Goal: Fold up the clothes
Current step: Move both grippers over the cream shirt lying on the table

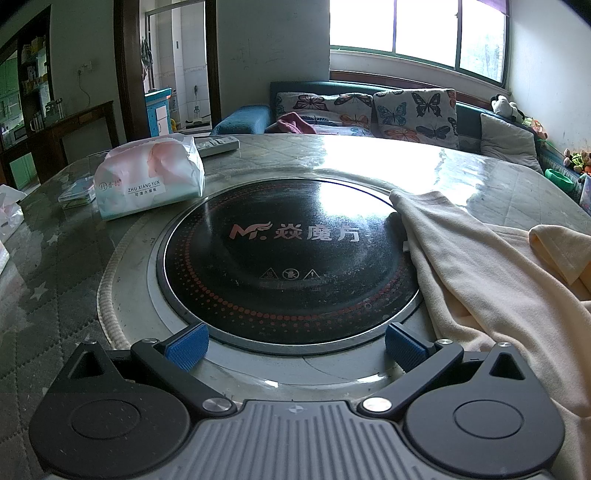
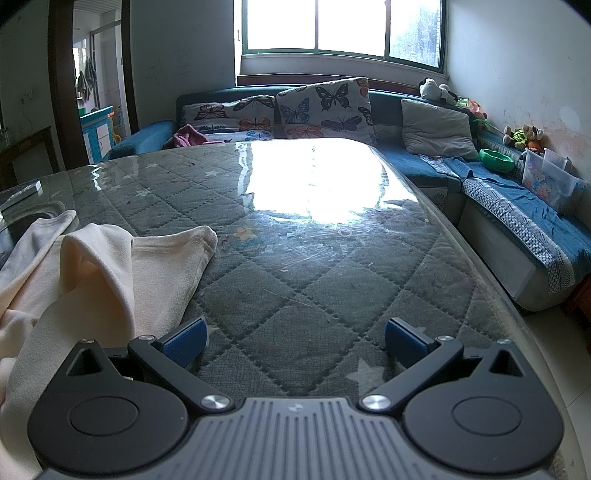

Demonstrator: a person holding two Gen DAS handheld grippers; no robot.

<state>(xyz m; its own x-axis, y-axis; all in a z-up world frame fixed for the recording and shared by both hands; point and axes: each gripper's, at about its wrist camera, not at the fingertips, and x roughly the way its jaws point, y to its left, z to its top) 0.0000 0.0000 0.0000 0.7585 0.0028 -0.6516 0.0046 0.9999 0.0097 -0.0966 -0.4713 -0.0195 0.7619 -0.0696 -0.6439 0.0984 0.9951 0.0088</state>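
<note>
Left wrist view: a quilted grey tabletop under clear glossy film is seen, with a round black hob set into it, marked "M." beside Chinese characters and ringed by red dots. A soft tissue pack reading "ZHU XIANG YUN" lies beyond the hob, a remote behind it. The cream knit garment is draped over the hob's right edge. The left tool is held wide open, empty, blue ribbed pads apart.

Right wrist view: star-printed quilting, glare from the window and a blue sofa with butterfly cushions are shown. The garment lies crumpled at left, beside the left finger. The right tool is spread open, gripping nothing.
</note>
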